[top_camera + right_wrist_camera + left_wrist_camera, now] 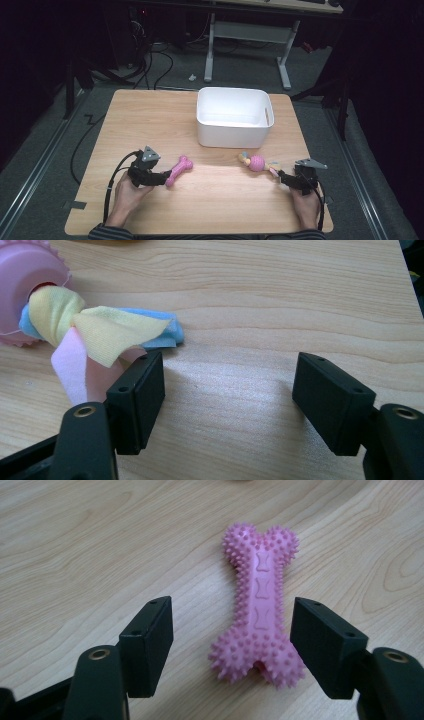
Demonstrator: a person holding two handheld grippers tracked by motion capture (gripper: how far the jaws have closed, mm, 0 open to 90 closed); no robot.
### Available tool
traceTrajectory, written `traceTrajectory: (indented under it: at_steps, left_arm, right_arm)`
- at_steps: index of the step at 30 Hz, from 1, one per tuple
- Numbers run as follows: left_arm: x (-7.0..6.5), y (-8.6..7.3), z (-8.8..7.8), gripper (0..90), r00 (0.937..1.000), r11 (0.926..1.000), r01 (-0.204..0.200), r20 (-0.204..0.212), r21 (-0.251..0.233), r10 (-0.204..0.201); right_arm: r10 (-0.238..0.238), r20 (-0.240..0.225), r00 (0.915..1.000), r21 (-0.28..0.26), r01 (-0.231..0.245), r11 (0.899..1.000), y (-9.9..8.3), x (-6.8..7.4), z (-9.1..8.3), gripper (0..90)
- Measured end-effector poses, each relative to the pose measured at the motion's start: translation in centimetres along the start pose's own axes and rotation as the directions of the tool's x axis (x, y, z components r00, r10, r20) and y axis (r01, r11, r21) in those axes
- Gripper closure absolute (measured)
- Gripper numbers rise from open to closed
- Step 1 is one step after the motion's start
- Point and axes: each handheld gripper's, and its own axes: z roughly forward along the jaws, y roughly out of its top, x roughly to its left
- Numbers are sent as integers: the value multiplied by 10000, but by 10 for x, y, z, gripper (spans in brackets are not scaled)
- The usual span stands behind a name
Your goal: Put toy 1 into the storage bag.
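Now the left gripper (232, 647) is straddling the bone (257, 605) near-left, open, while the right gripper (227, 400), gaping, is sitting right of the rope toy (95, 330), risking closing on nothing.

Pink spiky rubber bone toy (179, 170) lies flat on wooden table, near-left area, long axis angled toward far-right; knobbed ends, small bone shapes embossed along shaft (260, 605). Pink ribbed ball toy w/ knotted cloth strips (258, 163), yellow, blue, pink, lies near-right on table; strip tails (95, 335) splay flat. White plastic rectangular bin (234, 116) sits upright, far-centre, open top.
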Motion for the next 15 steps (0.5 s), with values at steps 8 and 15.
traceTrajectory:
  at_steps: [8,15]
  left_arm:
    - [-6,9,16,337,9998,9994,-148,168,325,143]
    - [-8,18,28,333,9995,9981,-157,281,602,141]
  right_arm:
    - [2,0,10000,1,-2,10000,0,0,0,290]
    - [1,1,10000,1,-1,10000,0,0,0,290]
